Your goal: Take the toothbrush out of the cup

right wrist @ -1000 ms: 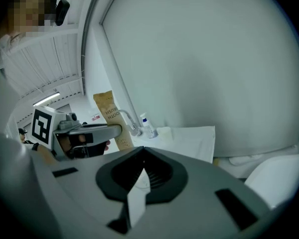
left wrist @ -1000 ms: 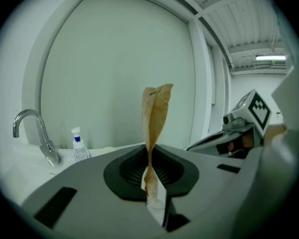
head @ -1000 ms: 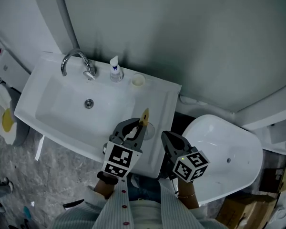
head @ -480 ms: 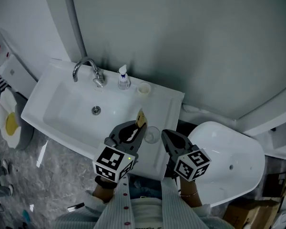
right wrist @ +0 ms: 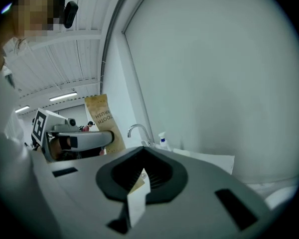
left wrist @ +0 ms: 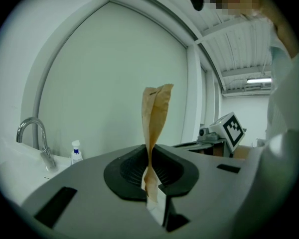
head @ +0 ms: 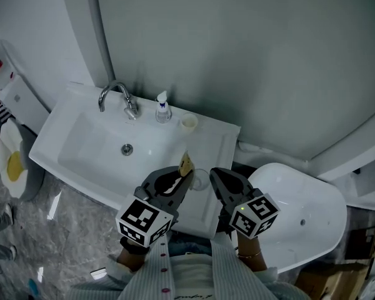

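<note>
**Up comes the brown paper toothbrush packet (left wrist: 157, 114)**

Clamped upright in the left gripper (left wrist: 150, 159), it has risen with both hands. It now looks free of the clear glass cup (head: 200, 179) on the white basin (head: 81, 144) ledge. The right gripper (right wrist: 139, 176) rides alongside, jaws together.

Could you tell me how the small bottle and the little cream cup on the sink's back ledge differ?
The bottle is tall and narrow; the cream cup is short and squat. The bottle is clear with a white nozzle top and a blue label; the cream cup is plain. The bottle is capped; the cream cup is open-topped. Both stand upright, apart, on the ledge of the sink beside the faucet.
</note>
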Demonstrator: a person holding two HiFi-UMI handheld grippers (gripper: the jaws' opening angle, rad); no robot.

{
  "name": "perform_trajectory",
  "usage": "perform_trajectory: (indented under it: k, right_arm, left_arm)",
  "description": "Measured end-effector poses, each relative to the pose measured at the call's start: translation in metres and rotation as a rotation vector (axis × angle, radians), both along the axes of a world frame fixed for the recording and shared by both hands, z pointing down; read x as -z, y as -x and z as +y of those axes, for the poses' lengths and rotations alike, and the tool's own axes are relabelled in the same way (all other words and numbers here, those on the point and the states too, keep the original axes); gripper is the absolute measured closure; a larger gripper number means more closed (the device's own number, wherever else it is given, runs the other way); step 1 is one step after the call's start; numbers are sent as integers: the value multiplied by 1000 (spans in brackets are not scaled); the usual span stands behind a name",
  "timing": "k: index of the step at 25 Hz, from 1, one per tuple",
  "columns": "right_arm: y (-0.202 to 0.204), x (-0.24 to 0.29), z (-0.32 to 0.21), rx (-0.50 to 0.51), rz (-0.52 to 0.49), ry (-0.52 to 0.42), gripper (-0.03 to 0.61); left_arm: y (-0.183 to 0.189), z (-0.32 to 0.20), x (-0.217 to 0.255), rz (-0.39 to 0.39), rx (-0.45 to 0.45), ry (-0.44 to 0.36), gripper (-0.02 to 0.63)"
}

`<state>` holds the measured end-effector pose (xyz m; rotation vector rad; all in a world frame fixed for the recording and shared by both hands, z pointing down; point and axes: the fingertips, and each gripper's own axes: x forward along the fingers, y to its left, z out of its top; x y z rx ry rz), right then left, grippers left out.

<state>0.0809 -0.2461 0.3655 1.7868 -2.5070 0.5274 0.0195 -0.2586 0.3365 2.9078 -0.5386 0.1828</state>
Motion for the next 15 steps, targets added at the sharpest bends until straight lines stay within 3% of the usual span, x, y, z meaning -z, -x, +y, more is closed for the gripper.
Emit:
perform_trajectory:
  k: [15]
  right_arm:
    - [-12, 29, 7, -9, 33, -58, 566]
  left_arm:
    - [-14, 25, 11, -6, -105, -31, 573]
